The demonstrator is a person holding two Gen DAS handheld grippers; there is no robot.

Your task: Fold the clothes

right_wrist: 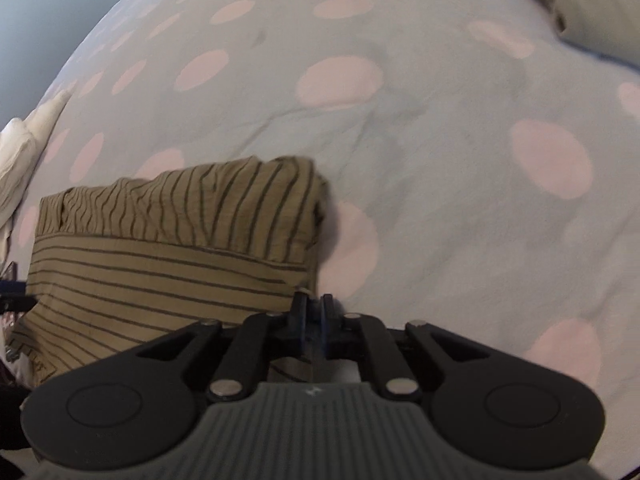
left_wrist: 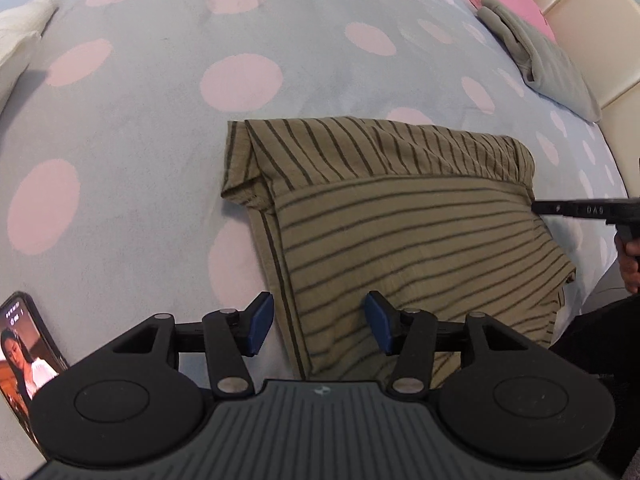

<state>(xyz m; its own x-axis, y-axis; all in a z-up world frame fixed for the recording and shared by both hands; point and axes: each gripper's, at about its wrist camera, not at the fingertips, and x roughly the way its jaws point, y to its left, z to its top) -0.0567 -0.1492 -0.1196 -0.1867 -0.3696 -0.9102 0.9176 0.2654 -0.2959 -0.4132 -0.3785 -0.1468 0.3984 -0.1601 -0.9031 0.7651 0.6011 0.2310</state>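
Left tongs (left_wrist: 318,322) parted over striped shirt (left_wrist: 400,220); phone (left_wrist: 24,344) beside; right tongs (right_wrist: 316,312) shut, empty.

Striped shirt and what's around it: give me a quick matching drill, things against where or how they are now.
Things:
1. striped shirt
2. phone
3. left gripper
4. right gripper

States:
A. propped at the near left, screen lit
B. jaws shut, at the shirt's right edge
C. folded on the spotted bedcover
D. jaws apart, over the shirt's left edge

Pairs: 1-C, 2-A, 3-D, 4-B
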